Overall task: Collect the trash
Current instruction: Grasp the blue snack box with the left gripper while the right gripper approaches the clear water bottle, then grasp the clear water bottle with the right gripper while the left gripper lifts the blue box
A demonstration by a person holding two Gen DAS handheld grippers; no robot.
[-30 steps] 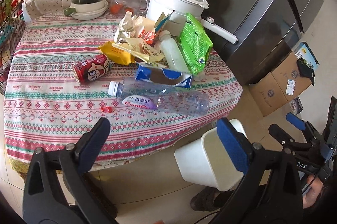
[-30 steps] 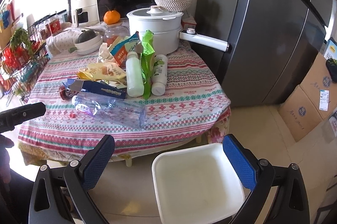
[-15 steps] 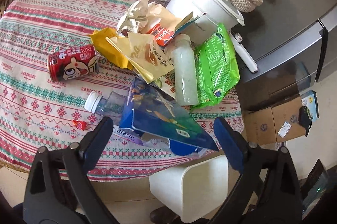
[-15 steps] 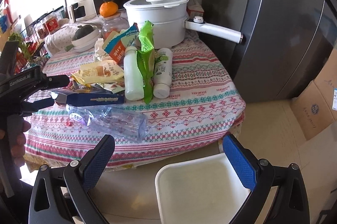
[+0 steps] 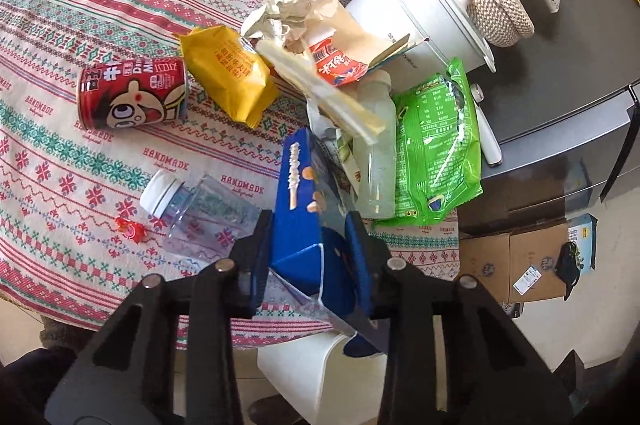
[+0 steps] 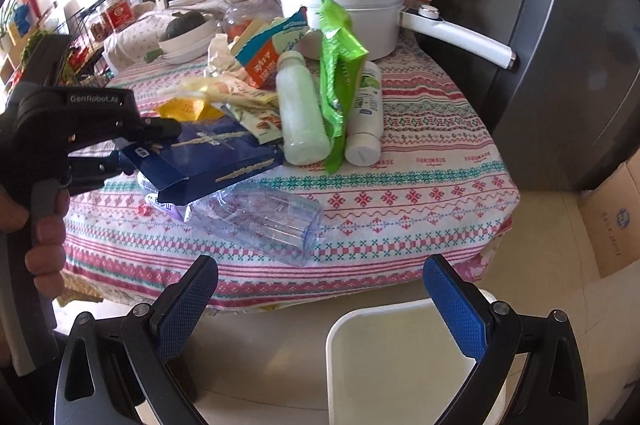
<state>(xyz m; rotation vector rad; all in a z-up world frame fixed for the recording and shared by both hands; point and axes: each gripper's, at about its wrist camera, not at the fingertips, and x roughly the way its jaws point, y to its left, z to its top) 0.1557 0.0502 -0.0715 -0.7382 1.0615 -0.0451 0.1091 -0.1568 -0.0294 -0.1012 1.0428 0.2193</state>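
A heap of trash lies on the patterned tablecloth (image 5: 80, 25). In it are a blue carton (image 5: 296, 177), a clear plastic bottle (image 5: 200, 209), a red can (image 5: 132, 97), a yellow packet (image 5: 228, 73), a green bag (image 5: 436, 145) and a milky bottle (image 5: 376, 161). My left gripper (image 5: 310, 225) is closing with the blue carton (image 6: 212, 153) between its jaws, and both pads press on the carton's sides. The carton stands tilted on edge above the clear bottle (image 6: 260, 221). My right gripper (image 6: 320, 269) hangs open and holds nothing, below the table's front edge and above the white bin (image 6: 336, 337).
A white pot (image 5: 424, 17) with a long handle, a woven lidded basket (image 5: 496, 9), bowls and a glass jar stand at the back of the table. A grey fridge (image 6: 560, 45) rises on the right. Cardboard boxes (image 5: 516, 265) sit on the floor.
My left gripper came down to the table, rolled, and closed on the blue carton, which tipped up on edge. My right gripper sank and moved nearer to the table edge, still open.
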